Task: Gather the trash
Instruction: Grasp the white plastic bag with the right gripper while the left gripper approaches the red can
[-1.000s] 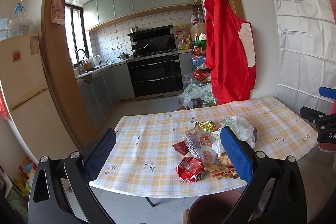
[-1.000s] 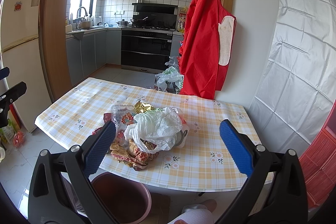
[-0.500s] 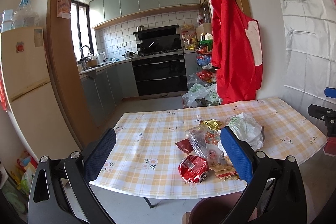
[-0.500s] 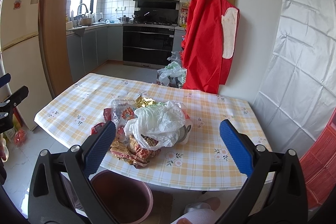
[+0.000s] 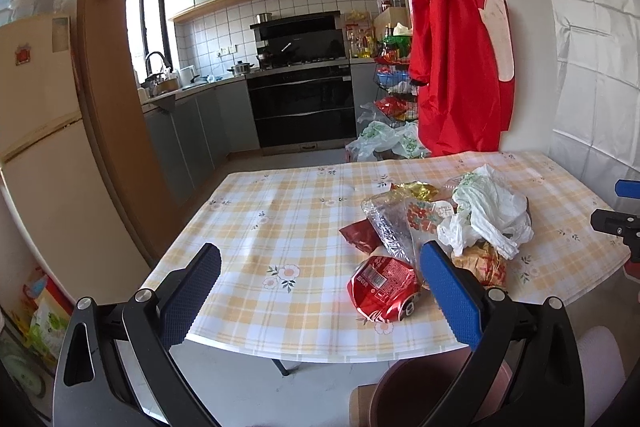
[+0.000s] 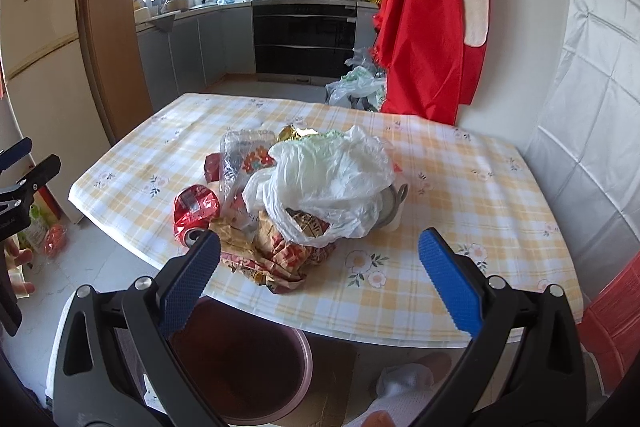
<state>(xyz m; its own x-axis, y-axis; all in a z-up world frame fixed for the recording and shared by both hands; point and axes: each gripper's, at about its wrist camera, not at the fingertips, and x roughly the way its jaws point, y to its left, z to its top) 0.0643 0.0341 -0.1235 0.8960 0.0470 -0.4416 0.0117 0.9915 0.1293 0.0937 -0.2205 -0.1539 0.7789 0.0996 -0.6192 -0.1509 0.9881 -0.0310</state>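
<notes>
Right wrist view shows the right gripper with jaws spread wide and nothing between them, hanging over the near table edge in front of the trash pile. The left gripper is likewise wide open and empty, facing the pile from the left side. The pile sits near the table's front edge, with the bin on the floor just below it. The white bag is draped over the wrappers, so a pinch on it may lift only the film and drag loose pieces off the edge, missing the bin. The red can lies on its side close to the edge and, if nudged, will probably roll to the floor.
</notes>
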